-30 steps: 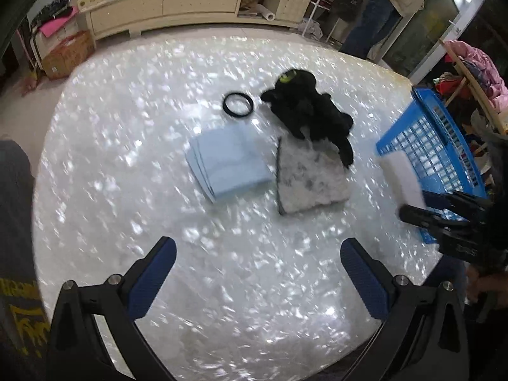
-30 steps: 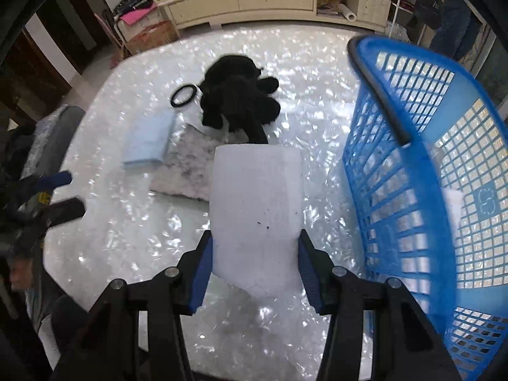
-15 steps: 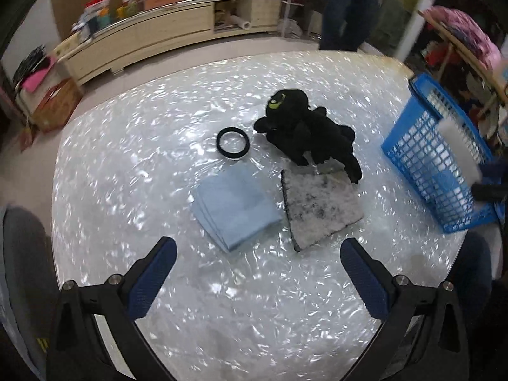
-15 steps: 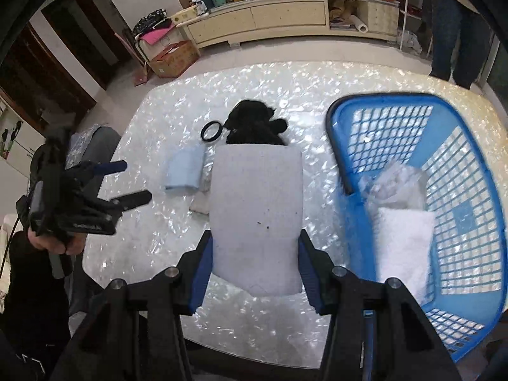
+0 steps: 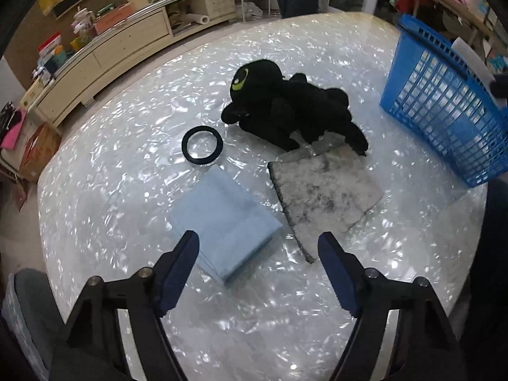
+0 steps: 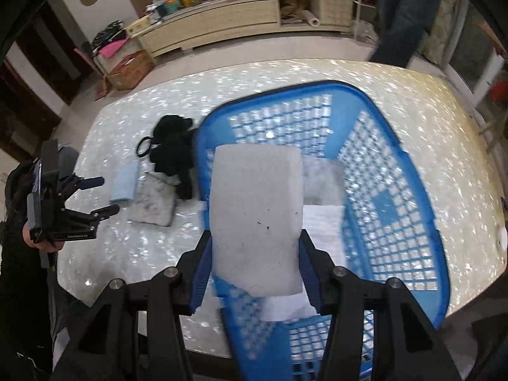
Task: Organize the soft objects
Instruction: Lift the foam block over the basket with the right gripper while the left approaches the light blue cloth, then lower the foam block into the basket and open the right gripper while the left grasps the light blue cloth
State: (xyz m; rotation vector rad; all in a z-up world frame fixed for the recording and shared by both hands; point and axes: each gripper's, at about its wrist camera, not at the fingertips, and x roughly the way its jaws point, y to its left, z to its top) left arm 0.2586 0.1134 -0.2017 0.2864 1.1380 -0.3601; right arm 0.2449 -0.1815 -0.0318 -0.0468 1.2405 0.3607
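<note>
White foam pad point(image 6: 257, 222) is clamped between the blue pads of the right gripper point(image 6: 254, 254), held up over the blue basket point(image 6: 409, 184). Basket sits on the shiny white table point(image 6: 428, 101), near its right end in the right wrist view. Inside the basket, under & behind the pad: a white folded cloth point(image 6: 324, 225) and something pale and crumpled point(image 6: 324, 174), can't tell what exactly.

Over to the left gripper point(image 5: 258, 247): nothing between its pads, jaws part open and they've just been closing in. It hangs above the table, aimed down at two flat items. Left pad point(image 5: 177, 273) overlaps the near corner of the light blue folded cloth point(image 5: 222, 219) in this view, whether it touches it I can't tell. Just right of that cloth lies the grey speckled mat point(image 5: 327, 193), flat on the table.

Behind the mat, the black plush toy point(image 5: 285, 108) w/ a green eye, one limb lying on the mat's far edge. Black ring point(image 5: 202, 145) sits beside the toy, just beyond the blue cloth.

Further out: a long cream cabinet point(image 5: 123, 44) w/ clutter on top, and someone's legs point(image 6: 403, 16) standing past the table.
</note>
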